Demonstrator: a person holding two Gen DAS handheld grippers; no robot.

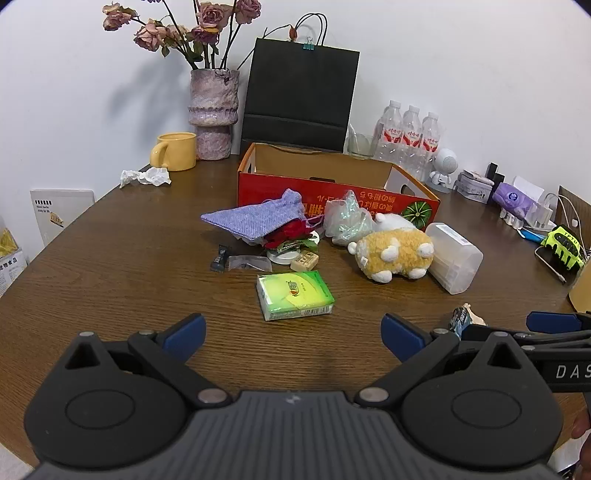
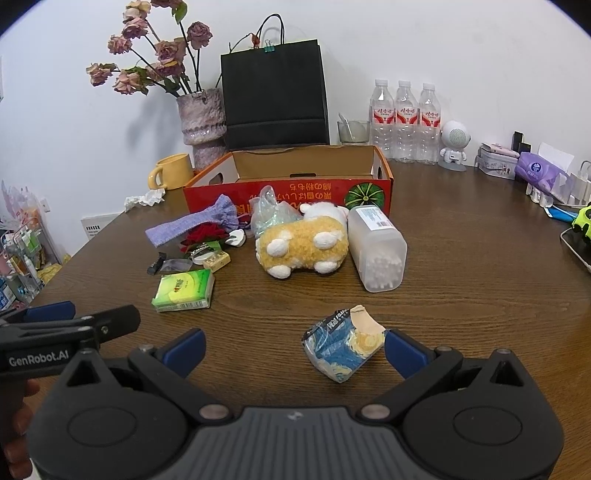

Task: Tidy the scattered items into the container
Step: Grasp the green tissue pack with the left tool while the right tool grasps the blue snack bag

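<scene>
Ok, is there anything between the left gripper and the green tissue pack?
Nothing visible. The left gripper is open, and only bare table lies between it and the green tissue pack. The other scattered items sit beyond the pack, in front of the red box.

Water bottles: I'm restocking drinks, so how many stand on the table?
3, upright in a row by the back wall, right of the box: left bottle, middle bottle, right bottle. None looks hidden.

Bright, even room light through my fisheye lenses.
Flowers (image 1: 177, 33) throw soft wall shadows; my corners darken and edges bend.
</scene>
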